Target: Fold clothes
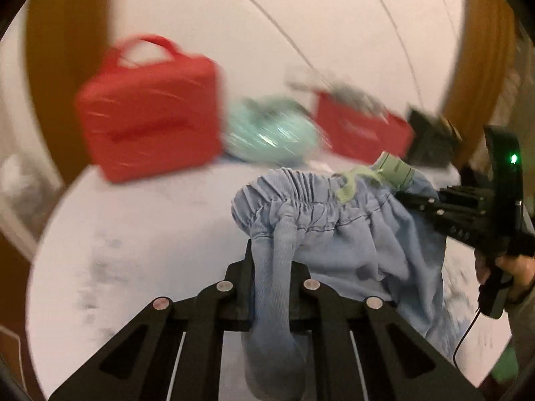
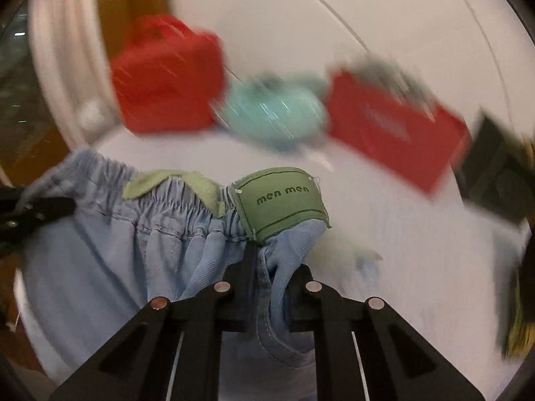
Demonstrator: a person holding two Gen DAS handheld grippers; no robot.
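A pair of light blue shorts [image 1: 351,234] with an elastic waistband hangs lifted above the white table [image 1: 150,234]. My left gripper [image 1: 272,264] is shut on one end of the waistband, a fold of blue cloth pinched between its jaws. My right gripper [image 2: 264,267] is shut on the other end of the shorts [image 2: 133,250], just below a green label [image 2: 281,200] reading "men men". In the left wrist view the right gripper [image 1: 411,197] comes in from the right, held by a hand [image 1: 515,270]. A green drawstring [image 2: 200,187] lies along the waistband.
At the table's far side stand a red bag [image 1: 150,110] with a handle, a crumpled mint green garment [image 1: 271,133], a red box [image 1: 361,133] and a dark box [image 1: 431,140]. Behind them are a white wall and wooden panels. The scene is motion-blurred.
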